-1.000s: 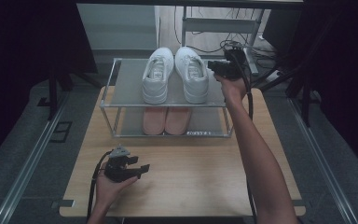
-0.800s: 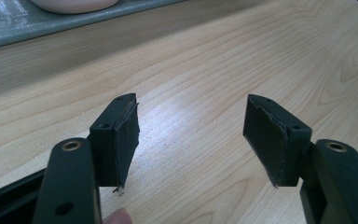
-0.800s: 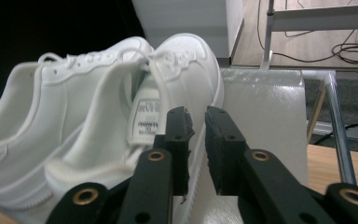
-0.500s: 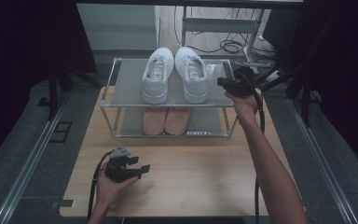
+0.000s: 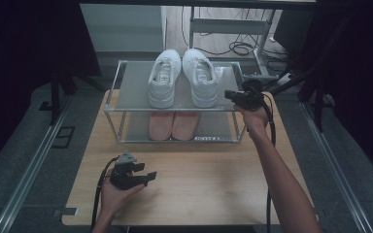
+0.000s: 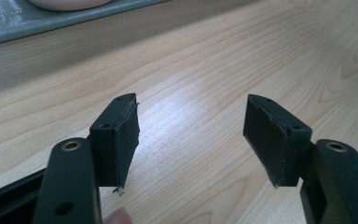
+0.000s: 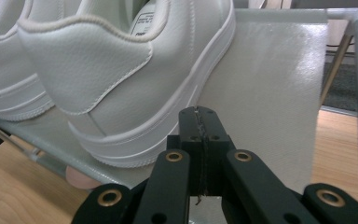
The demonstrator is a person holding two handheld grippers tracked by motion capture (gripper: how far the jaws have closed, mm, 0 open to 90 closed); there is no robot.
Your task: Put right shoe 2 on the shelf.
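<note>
Right claw has dropped away from the shelf's back right corner to its front right edge, jaws just closing to fully together, nothing between them. Rack sits at the bench's far edge; right white sneaker on the top shelf, heel toward the claw. Probably light, stiff sole, smooth upper likely slick; pinch the heel collar. Left claw rests apart near the front left corner.
</note>
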